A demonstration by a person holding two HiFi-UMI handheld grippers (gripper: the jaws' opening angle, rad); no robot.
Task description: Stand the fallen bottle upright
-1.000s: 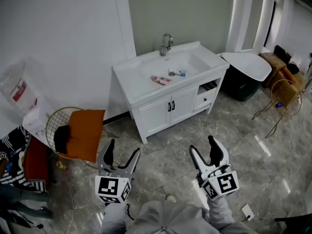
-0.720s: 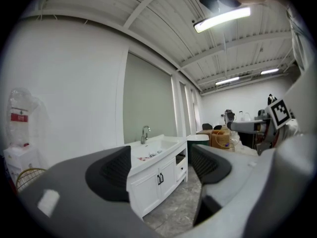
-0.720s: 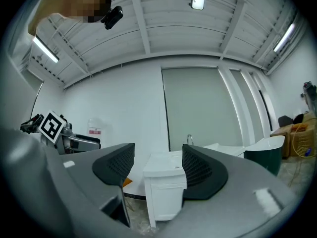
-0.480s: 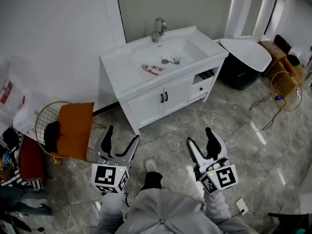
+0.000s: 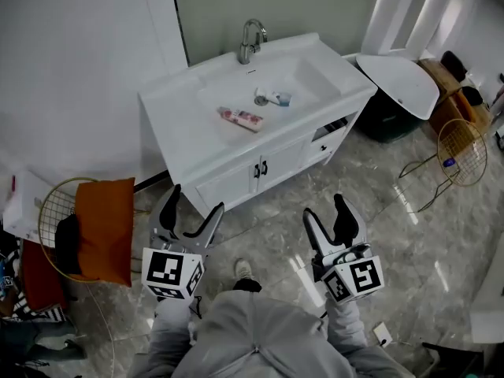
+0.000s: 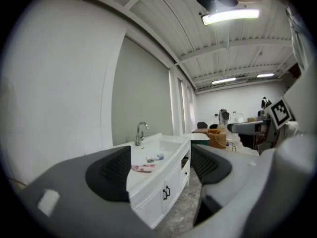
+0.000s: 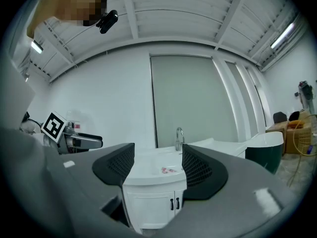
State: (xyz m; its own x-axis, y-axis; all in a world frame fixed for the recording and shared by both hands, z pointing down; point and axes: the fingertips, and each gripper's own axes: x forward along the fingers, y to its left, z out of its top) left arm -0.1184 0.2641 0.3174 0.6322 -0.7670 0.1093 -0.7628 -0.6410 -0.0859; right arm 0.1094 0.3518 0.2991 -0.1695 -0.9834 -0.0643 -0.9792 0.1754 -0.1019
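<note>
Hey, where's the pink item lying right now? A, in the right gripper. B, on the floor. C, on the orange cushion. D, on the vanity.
D: the pink item lies flat on the vanity top, in front of the faucet, while the right gripper is open and empty.

The head camera looks steeply down over the person, with the left gripper and right gripper near and the white sink cabinet farther off. Each gripper camera looks about level between its own jaws, the left slanting past the cabinet's near corner and the right facing its doors. All three views share the cabinet and its tap.
</note>
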